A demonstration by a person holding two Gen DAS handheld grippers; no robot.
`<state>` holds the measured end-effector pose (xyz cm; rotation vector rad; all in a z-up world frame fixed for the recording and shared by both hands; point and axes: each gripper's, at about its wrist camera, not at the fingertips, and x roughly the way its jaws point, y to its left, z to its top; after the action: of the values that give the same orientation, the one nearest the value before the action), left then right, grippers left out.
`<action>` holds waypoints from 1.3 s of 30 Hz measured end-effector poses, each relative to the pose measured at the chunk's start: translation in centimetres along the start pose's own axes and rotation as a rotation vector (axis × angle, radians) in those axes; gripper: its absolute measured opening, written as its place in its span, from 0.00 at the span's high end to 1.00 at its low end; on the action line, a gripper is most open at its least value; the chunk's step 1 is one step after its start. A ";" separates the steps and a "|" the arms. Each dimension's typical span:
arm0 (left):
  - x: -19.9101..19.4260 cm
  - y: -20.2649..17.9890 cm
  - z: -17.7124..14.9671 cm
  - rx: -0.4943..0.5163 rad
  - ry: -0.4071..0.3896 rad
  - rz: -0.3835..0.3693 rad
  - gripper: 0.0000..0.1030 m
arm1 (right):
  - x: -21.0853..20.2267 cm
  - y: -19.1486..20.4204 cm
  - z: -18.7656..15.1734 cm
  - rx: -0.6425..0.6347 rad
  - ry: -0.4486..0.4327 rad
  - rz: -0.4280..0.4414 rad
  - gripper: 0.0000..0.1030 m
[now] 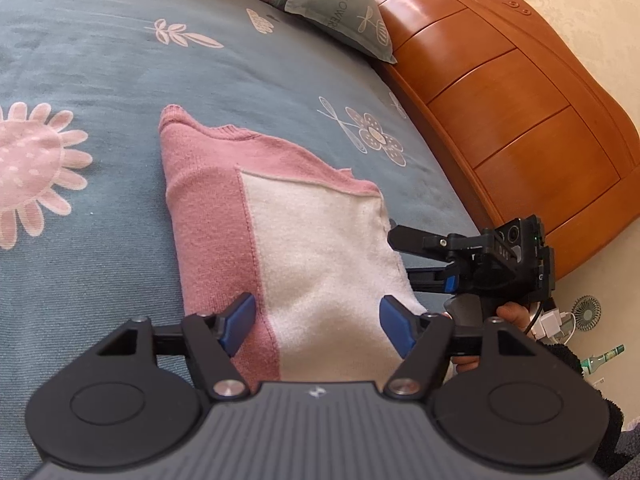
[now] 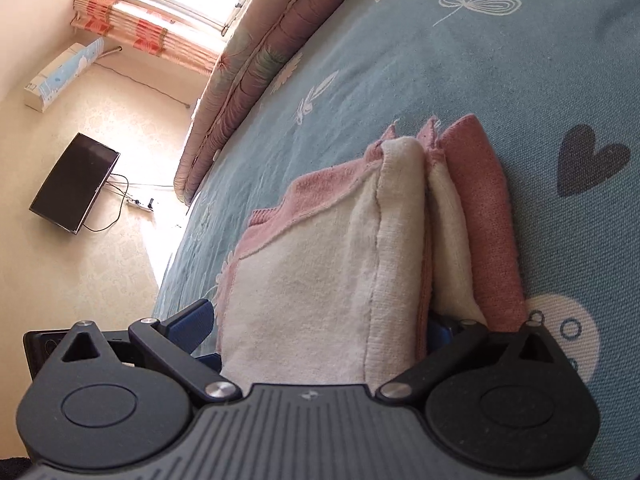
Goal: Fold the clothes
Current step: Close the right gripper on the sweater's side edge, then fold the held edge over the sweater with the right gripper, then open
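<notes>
A folded pink and white sweater (image 1: 304,240) lies on the blue flowered bedspread (image 1: 120,80). My left gripper (image 1: 318,324) hovers over its near end; the blue pads (image 1: 240,320) stand apart on either side and do not press the cloth. My right gripper (image 1: 402,258) reaches in at the sweater's right edge. In the right wrist view the sweater (image 2: 320,260) shows as stacked folds, and the upper fold sits loosely between the wide-spread fingers of the right gripper (image 2: 316,324). One finger (image 2: 192,320) is beside the cloth; the other is tucked between layers.
A wooden headboard (image 1: 500,120) borders the bed on the right, with a grey pillow (image 1: 340,12) against it. A rolled quilt (image 2: 248,72) runs along the far side. Beyond the bed are a dark screen (image 2: 74,184), a small fan (image 1: 586,312) and a green bottle (image 1: 604,360).
</notes>
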<state>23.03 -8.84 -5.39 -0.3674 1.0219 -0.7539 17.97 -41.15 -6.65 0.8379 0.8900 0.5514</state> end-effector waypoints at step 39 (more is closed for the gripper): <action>0.2 0.5 -0.5 -0.011 -0.013 -0.032 0.32 | -0.4 -5.3 1.4 0.179 0.086 0.072 0.80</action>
<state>22.89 -8.63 -6.05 -0.3988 1.0106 -0.7737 19.40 -45.04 -10.33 1.0172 1.0019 0.5798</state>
